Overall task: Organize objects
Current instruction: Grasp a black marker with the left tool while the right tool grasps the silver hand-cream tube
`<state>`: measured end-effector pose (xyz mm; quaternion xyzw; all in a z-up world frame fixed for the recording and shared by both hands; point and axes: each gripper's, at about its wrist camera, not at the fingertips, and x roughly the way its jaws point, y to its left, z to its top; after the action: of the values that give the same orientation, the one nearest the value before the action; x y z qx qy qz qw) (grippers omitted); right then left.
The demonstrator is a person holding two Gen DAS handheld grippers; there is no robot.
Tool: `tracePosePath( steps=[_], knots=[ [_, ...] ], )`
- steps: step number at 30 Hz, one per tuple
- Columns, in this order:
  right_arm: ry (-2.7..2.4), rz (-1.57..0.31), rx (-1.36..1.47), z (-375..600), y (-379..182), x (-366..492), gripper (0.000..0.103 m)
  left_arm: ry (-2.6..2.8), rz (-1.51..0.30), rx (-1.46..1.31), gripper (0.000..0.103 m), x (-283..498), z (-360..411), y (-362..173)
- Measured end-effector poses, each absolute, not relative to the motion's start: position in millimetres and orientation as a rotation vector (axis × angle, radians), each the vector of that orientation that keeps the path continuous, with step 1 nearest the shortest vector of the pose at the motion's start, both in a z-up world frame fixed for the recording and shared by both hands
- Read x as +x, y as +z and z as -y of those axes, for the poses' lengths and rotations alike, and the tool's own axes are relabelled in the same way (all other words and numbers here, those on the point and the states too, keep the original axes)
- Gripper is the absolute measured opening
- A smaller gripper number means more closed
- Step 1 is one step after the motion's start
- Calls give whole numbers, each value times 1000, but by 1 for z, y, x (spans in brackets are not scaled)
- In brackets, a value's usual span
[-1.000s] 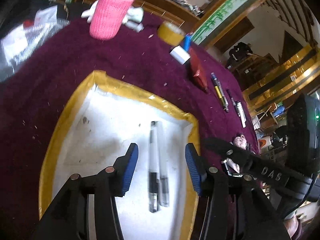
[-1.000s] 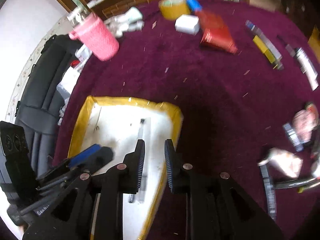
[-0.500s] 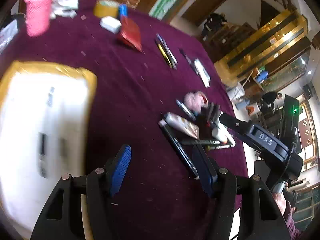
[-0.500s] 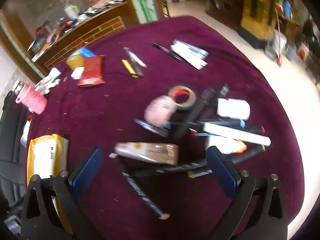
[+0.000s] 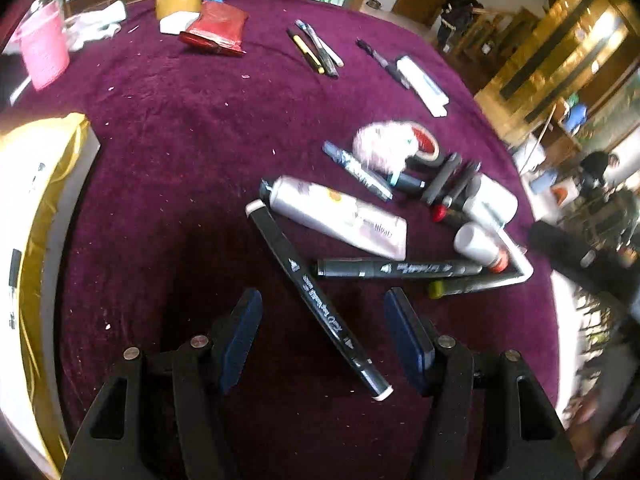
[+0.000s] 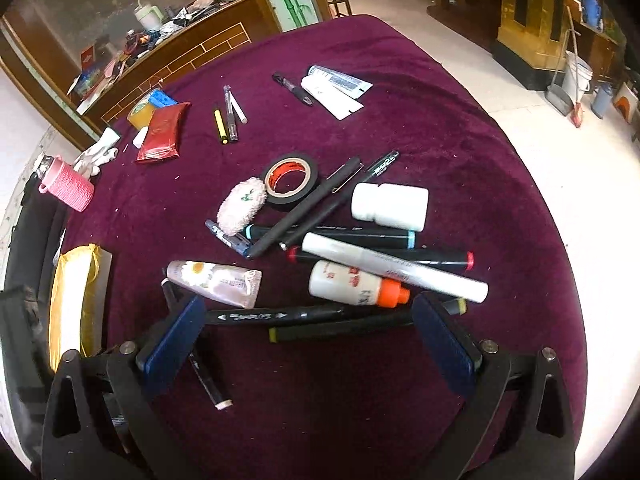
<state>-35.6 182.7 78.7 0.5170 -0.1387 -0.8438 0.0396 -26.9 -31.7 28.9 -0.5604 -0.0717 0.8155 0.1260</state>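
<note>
A pile of markers, bottles and tubes lies on the purple tablecloth [image 5: 168, 128]. My left gripper [image 5: 322, 300] hangs over a long black marker [image 5: 280, 248] that runs slantwise between its blue pads. The jaws are closing and neither pad touches the marker. My right gripper [image 6: 310, 304] stands wide open over two black markers [image 6: 272, 315] at the pile's near edge and grips nothing. Behind them lie a daisy-print tube [image 6: 216, 280], an orange-capped white bottle [image 6: 352, 284] and a white marker [image 6: 392, 268]. The yellow-rimmed white tray [image 5: 36, 200] is at the left.
Farther back are a black tape roll [image 6: 290, 180], a pink fluffy pad [image 6: 242, 206], a white pill bottle [image 6: 390, 204], a red packet [image 6: 162, 132], several pens [image 6: 228, 118] and a pink sleeved bottle [image 6: 70, 188]. The round table's edge drops to the floor on the right.
Both grippers have swung from over the white tray to the pile of markers on the right. The right gripper went from nearly shut to wide open.
</note>
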Motion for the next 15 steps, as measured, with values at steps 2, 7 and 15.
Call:
tracePosePath(
  steps=[2,7,15],
  knots=[
    [-2568,417,1577,-187,77,-38,103,2357,199,-1655,17,-24,35,22],
    [-2508,386,1561,-190,73,-45,103,2429,170,-1661,3,-12,58,27],
    [-2438,324,1562,-177,69,-53,103,2467,306,-1619,25,-9,47,39]
  ],
)
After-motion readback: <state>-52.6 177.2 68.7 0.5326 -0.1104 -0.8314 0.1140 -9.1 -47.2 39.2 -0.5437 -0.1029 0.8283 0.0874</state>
